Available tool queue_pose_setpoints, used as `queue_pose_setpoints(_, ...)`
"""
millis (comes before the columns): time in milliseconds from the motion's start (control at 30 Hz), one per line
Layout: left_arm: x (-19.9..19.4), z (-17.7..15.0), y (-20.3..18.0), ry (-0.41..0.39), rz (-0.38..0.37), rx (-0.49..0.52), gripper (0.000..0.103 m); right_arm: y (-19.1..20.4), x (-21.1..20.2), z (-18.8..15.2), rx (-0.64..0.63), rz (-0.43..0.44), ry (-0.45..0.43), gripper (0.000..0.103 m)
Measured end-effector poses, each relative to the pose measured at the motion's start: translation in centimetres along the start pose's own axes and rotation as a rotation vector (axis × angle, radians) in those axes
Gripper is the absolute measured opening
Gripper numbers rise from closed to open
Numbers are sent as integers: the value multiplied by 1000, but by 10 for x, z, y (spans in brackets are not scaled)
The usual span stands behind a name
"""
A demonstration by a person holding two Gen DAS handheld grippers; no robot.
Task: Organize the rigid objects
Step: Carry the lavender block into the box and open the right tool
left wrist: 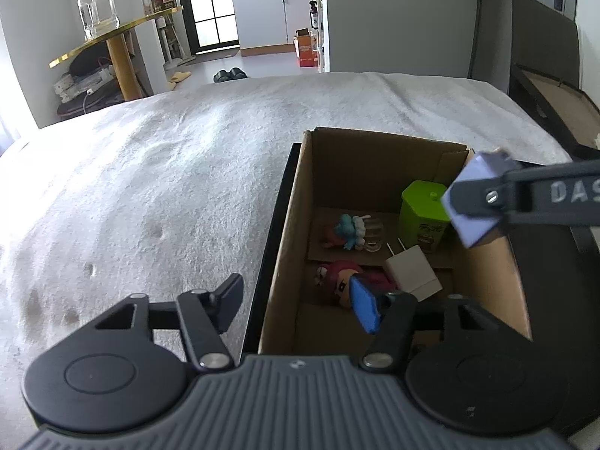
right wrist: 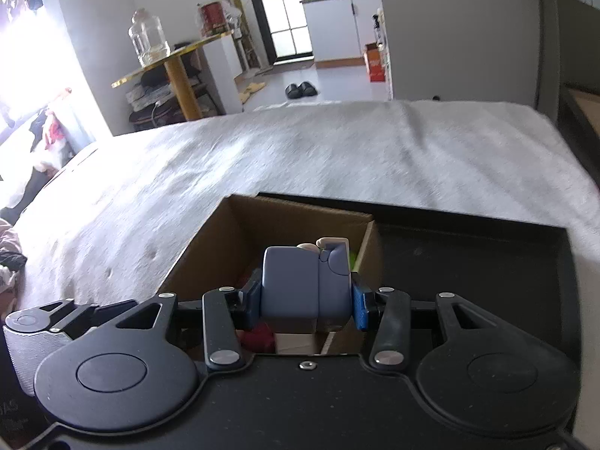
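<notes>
So down at the bottom of the left wrist view we've got the left gripper [left wrist: 300,300] with its fingers spread fairly wide and nothing between them. One finger sits over the white blanket [left wrist: 150,187], the other, with a blue pad [left wrist: 364,309], hangs over the cardboard box [left wrist: 288,247].

In the right wrist view, the right gripper [right wrist: 304,300] fills the bottom middle, and its fingers are clamped on both sides of a blue-purple blocky object [right wrist: 300,285], held right over the open box [right wrist: 210,240]. From the left view we see that same object [left wrist: 468,202] at the right edge of the frame, pinched by the dark fingers just above the box's right wall.

Inside the box, going back from the near end: a red plush toy [left wrist: 337,281], a white charger plug [left wrist: 410,272] beside it, then a little blue-and-white figure [left wrist: 350,230], and a lime green container [left wrist: 423,213] toward the far right corner. The box sits against a black tray [right wrist: 468,255], which takes up the lower right of the right view.

Farther back the blanket runs up to mid-frame, and beyond it, upper left, a gold-topped table [left wrist: 112,33] carries a glass jar [left wrist: 95,7]. A pair of dark slippers [left wrist: 229,74] lies on the floor near top centre.
</notes>
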State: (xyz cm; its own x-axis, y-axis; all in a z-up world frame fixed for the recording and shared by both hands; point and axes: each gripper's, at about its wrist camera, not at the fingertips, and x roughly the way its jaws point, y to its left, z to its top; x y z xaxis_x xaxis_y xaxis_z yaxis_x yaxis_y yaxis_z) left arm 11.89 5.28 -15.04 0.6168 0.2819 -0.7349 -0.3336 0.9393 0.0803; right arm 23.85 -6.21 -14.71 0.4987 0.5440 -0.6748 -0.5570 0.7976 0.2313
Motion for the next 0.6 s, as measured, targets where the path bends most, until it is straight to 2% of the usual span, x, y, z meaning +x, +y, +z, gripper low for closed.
queue_pose_setpoints(167,3,-4,9,21,-33,-19,31,12,14,-3,5,9,50,44)
queue_pose_setpoints(267,2,-7,13,20,-53,-26,23,15,22,-5,21,6,83,44)
queue_pose_setpoints(433,2,-9,20,15,-66,-39,15,27,31,-11,4,0,125,44)
queue_pose_setpoints(600,4,-10,25,21,-83,-61,14,36,40,-16,-9,-13,181,45)
